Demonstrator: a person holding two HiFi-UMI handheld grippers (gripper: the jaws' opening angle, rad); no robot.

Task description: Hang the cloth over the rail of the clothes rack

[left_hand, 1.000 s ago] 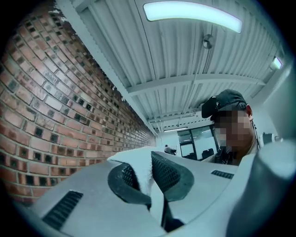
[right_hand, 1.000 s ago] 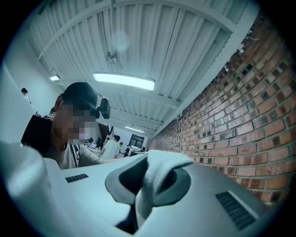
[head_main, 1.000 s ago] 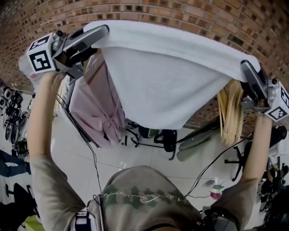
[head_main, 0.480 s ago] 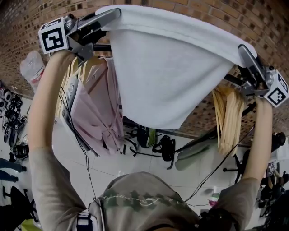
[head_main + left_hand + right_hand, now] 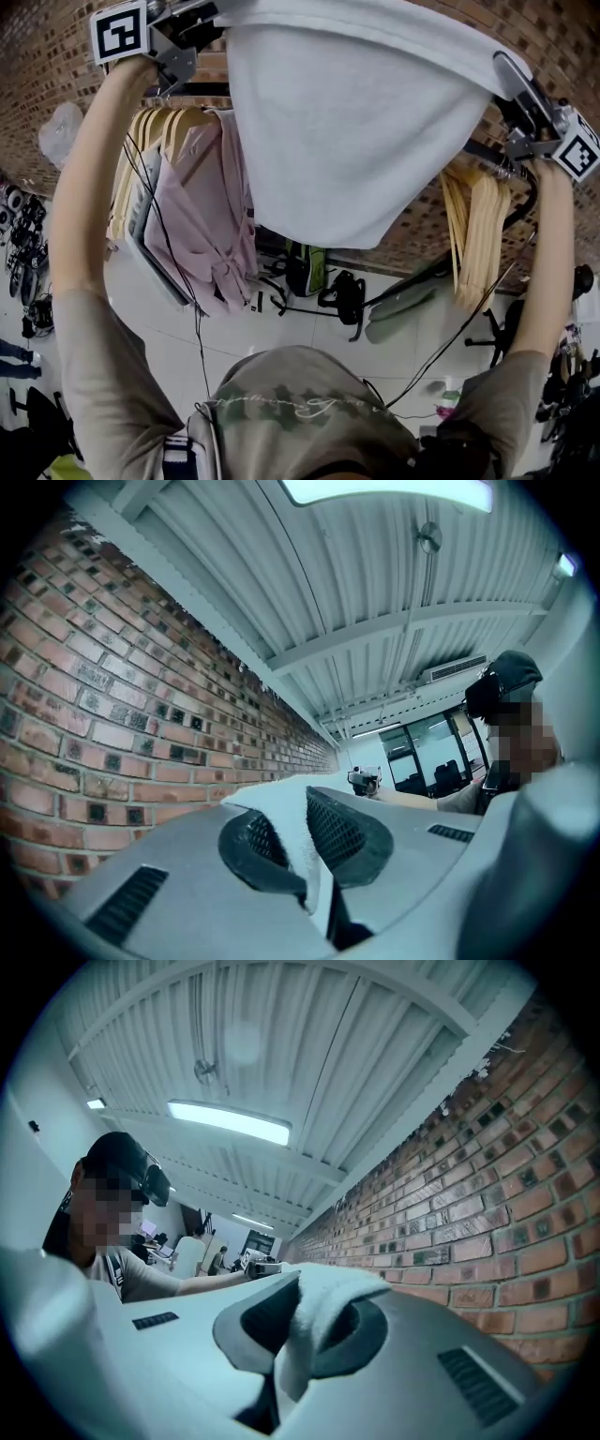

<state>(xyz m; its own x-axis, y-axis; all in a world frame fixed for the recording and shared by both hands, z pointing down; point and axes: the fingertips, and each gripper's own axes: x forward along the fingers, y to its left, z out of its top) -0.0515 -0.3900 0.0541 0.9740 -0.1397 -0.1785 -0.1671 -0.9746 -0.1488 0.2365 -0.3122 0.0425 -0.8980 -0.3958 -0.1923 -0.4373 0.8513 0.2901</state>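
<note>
A white cloth (image 5: 356, 122) is stretched wide and held high in front of the brick wall, its lower part sagging in the middle. My left gripper (image 5: 211, 9) at the top left is shut on one top corner of the cloth (image 5: 298, 841). My right gripper (image 5: 506, 70) at the upper right is shut on the other corner of the cloth (image 5: 309, 1321). The black rail (image 5: 187, 90) of the clothes rack runs behind and just below the cloth's top edge; most of it is hidden by the cloth, and it shows again at the right (image 5: 487, 155).
Wooden hangers (image 5: 155, 131) and a pink garment (image 5: 202, 220) hang on the rail at the left. More bare wooden hangers (image 5: 478, 234) hang at the right. Cables trail down to the tiled floor (image 5: 281, 328), where bags and a chair base stand.
Both grippers have lifted the stretched cloth higher and toward the wall. The rail and hangers, earlier hidden behind the left gripper, now show below the cloth's top edge.
</note>
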